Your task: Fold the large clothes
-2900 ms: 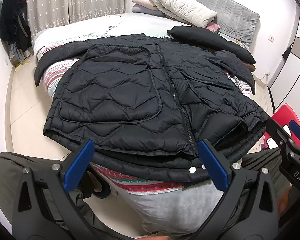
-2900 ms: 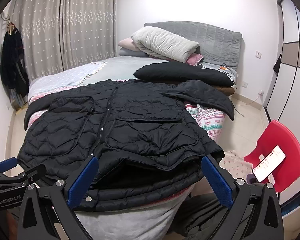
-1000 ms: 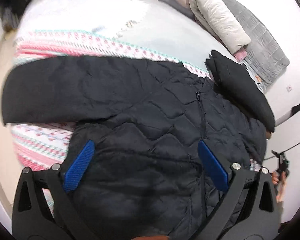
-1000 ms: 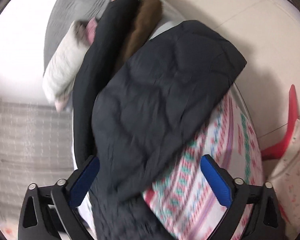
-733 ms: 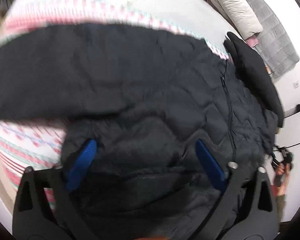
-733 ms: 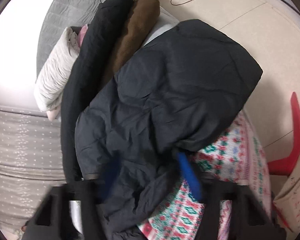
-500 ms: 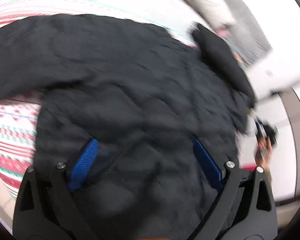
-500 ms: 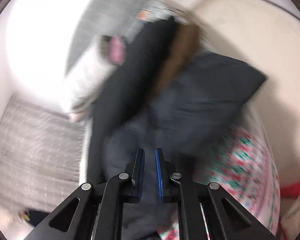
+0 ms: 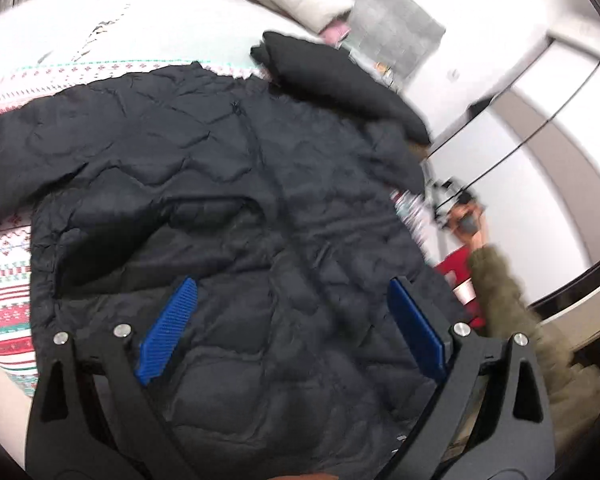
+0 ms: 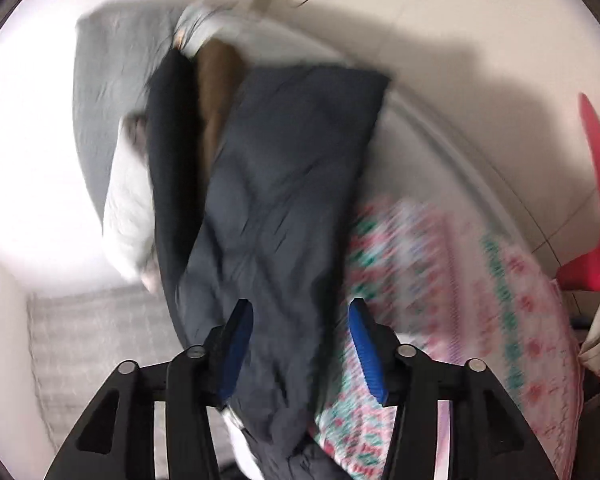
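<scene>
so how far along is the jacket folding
Barely started. Done: the black quilted puffer jacket lies spread, zip up, on the patterned pink-and-green bedspread. In hand: the right gripper, jaws apart, straddles the jacket's sleeve; the left gripper hovers open over the body. Left: both sleeves and the body folds.

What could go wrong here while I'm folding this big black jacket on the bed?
1. The right gripper is open around the sleeve, not clamped on it, so the puffy fabric may slip out when lifted.
2. That sleeve lies against the folded dark clothes beside it and could drag them along.
3. The left gripper is open over the jacket, holding nothing, so the body may shift.
</scene>
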Available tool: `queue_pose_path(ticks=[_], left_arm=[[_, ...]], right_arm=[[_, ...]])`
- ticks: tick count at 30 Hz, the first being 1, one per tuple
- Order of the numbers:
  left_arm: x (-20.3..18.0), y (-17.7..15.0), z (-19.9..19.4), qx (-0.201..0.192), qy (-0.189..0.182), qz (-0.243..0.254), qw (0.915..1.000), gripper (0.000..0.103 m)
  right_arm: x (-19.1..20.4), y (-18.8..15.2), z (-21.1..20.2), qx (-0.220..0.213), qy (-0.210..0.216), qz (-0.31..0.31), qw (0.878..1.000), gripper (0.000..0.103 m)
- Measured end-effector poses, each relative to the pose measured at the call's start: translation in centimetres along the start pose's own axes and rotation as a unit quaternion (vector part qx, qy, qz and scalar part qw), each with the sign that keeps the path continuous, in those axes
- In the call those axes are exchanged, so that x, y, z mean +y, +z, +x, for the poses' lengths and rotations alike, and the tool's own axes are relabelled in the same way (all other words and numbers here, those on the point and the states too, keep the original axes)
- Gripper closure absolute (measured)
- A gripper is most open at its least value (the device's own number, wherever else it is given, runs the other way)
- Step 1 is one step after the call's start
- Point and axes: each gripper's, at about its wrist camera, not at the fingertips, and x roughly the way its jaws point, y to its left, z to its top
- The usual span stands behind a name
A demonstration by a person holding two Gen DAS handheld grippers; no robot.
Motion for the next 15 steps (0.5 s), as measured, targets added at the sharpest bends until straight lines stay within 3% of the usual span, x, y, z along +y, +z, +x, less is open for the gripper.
queue_pose_path(ticks=[1, 3, 7, 10, 12, 15], left_arm=[[-0.1, -0.1, 0.8, 0.009, 0.022, 0.001, 0.9997, 0.007], [0.7, 0.2, 1.4, 0.014, 0.030, -0.010, 0.9994, 0.007], [2.6, 0.8, 1.0, -0.005, 0.044, -0.044, 0.9981, 0.007], [4.5, 1.6, 0.6, -0.028, 0.075, -0.075, 0.9940, 0.007], [6.1, 1.9, 0.4, -0.035, 0.070, -0.115, 0.9902, 0.007], [7.9, 2.0, 0.4, -0.040, 0.046, -0.162, 0.9849, 0.007]], right_arm=[[-0.3, 0.2, 0.1, 0.003, 0.005, 0.002, 1.000, 0.051], [0.3, 0.7, 0.5, 0.015, 0.003, -0.017, 1.000, 0.051], [1.0, -0.1, 1.5, -0.018, -0.033, -0.075, 0.996, 0.054], [2.6, -1.9, 2.5, -0.039, -0.029, -0.115, 0.992, 0.096], [4.1, -2.6, 1.8, -0.048, -0.011, -0.136, 0.990, 0.097], [8.5, -5.0, 0.2, -0.082, 0.009, -0.221, 0.972, 0.098]])
